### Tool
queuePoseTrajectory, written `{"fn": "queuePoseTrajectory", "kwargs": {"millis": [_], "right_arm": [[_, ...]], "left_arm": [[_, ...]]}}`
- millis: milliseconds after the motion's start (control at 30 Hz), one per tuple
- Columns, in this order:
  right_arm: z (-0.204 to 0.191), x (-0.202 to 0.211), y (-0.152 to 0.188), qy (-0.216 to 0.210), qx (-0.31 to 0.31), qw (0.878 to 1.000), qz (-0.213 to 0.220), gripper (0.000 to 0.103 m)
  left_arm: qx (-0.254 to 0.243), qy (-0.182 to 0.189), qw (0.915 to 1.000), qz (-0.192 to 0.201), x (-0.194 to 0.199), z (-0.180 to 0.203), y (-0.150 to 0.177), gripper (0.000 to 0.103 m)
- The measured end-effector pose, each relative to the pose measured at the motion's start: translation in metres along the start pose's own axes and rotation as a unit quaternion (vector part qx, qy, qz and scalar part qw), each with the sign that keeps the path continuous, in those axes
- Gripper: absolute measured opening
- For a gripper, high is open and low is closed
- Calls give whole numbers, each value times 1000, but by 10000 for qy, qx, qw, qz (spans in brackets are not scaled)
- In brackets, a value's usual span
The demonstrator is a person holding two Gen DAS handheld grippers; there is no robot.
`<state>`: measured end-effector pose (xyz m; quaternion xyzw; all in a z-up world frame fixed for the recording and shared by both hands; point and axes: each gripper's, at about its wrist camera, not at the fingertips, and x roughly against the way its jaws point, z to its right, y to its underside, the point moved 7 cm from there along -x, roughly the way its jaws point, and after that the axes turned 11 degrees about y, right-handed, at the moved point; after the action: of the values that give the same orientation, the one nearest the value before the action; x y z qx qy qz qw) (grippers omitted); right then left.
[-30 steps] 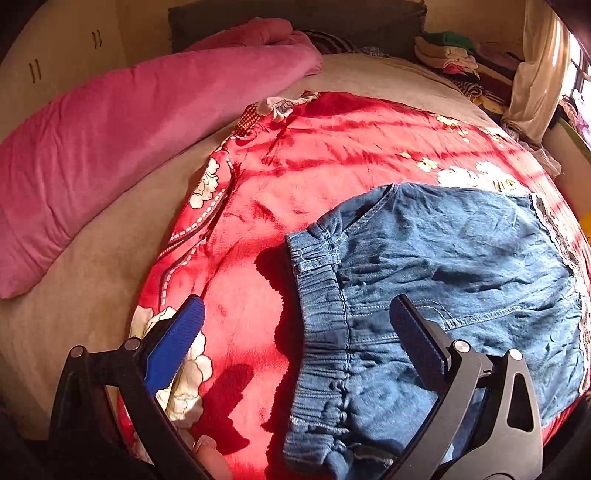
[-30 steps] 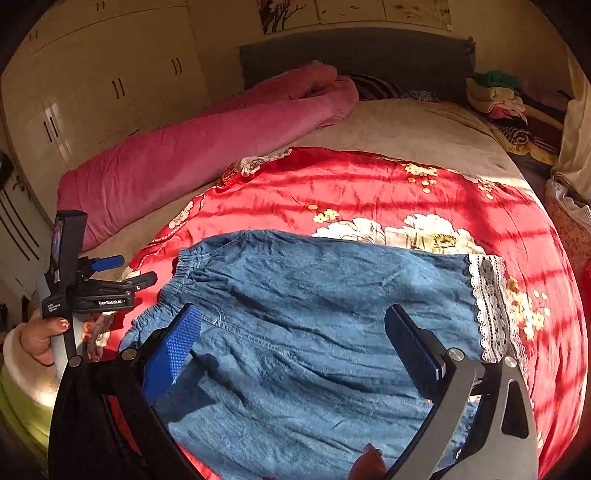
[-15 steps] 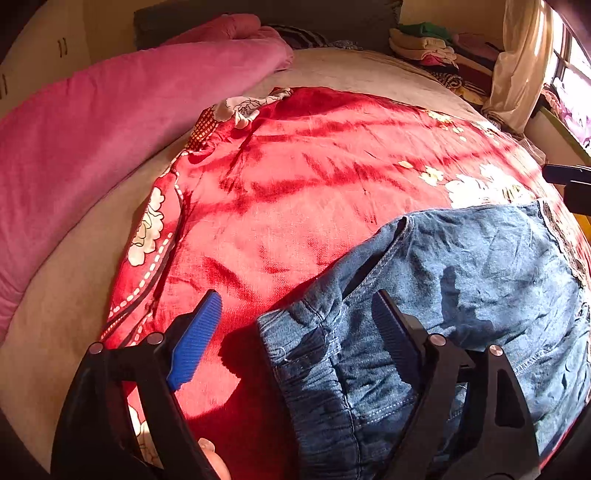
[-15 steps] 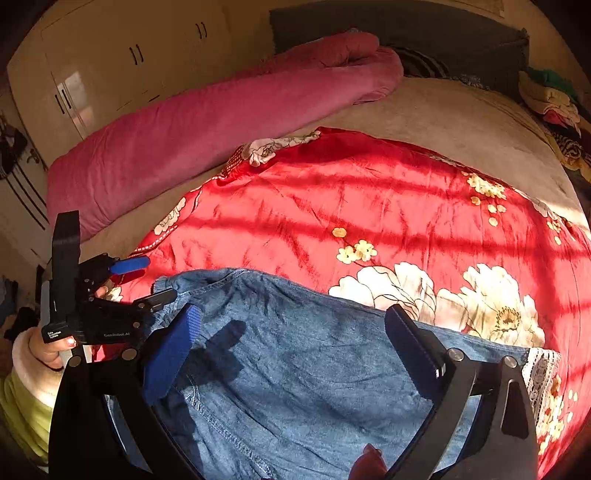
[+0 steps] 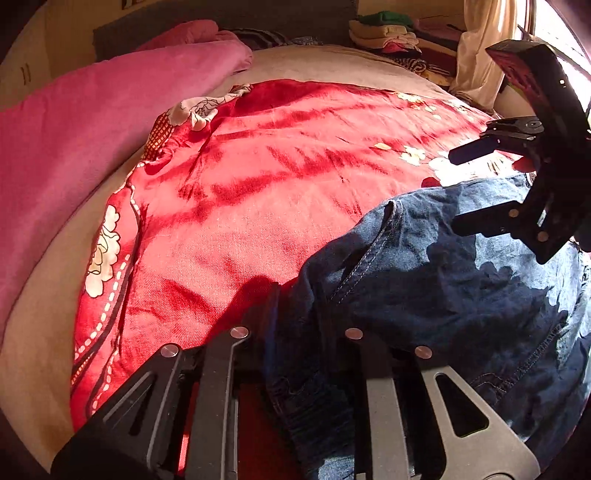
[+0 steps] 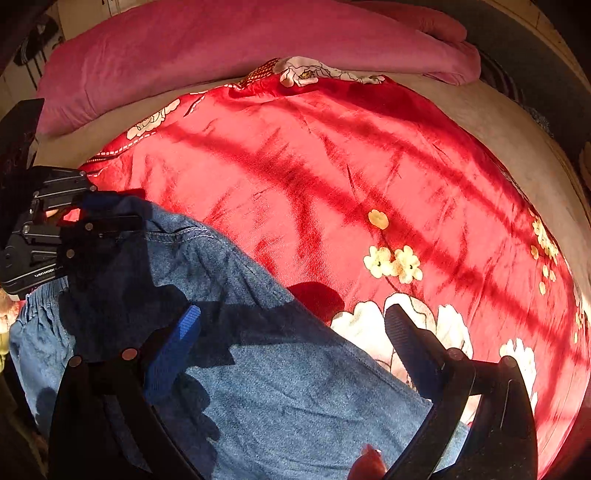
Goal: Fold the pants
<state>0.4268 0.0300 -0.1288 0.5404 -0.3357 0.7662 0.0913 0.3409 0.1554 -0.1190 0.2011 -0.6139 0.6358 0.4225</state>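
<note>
Blue denim pants (image 5: 424,280) lie on a red floral blanket (image 5: 258,177) on the bed. My left gripper (image 5: 295,314) is shut on the pants' waistband corner, its fingers mostly hidden in the cloth. It also shows at the left of the right wrist view (image 6: 99,214). My right gripper (image 6: 291,332) is open just above the pants (image 6: 277,387), over their far edge. It appears at the right of the left wrist view (image 5: 461,188), open.
A long pink quilt (image 5: 92,122) lies along the far left of the bed. Folded clothes (image 5: 384,29) are stacked at the back right by a curtain (image 5: 480,48). Grey sheet (image 6: 517,122) borders the blanket.
My left gripper moved forward and closed on the waistband corner. My right gripper moved toward the pants' far edge, staying open.
</note>
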Motion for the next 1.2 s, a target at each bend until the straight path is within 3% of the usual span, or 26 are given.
{"fn": "queuePoseTrajectory", "kwargs": {"millis": [67, 133, 200, 233, 333, 567, 833, 1033, 1200], "right_arm": [[-3, -6, -1, -120, 58, 9999, -55, 92], [-8, -12, 0, -229, 112, 9996, -149, 56], [-13, -12, 1, -348, 130, 9992, -134, 41], [-15, -9, 1, -376, 124, 9992, -87, 25], [-15, 8, 0, -265, 11, 9996, 84, 7], [-20, 77, 8, -95, -326, 9977, 584, 5], [-61, 153, 42, -175, -514, 9928, 1070, 5], [-105, 190, 87, -430, -559, 9897, 1250, 5], [-145, 200, 123, -663, -521, 9883, 1272, 5]], "left_arm": [[15, 44, 10000, 73, 4, 0, -2, 9], [48, 92, 9998, 153, 9, 0, -4, 9], [73, 142, 9996, 218, 12, 0, -7, 9], [76, 151, 9995, 250, 13, 0, -7, 9], [83, 148, 9994, 295, 16, 0, -7, 8], [151, 385, 9973, 608, 36, 2, -11, 8], [-127, 495, 9931, 1051, 90, 29, 1, 8], [-377, 453, 9899, 1289, 137, 62, 32, 8], [-490, 352, 9910, 1192, 162, 81, 71, 8]]}}
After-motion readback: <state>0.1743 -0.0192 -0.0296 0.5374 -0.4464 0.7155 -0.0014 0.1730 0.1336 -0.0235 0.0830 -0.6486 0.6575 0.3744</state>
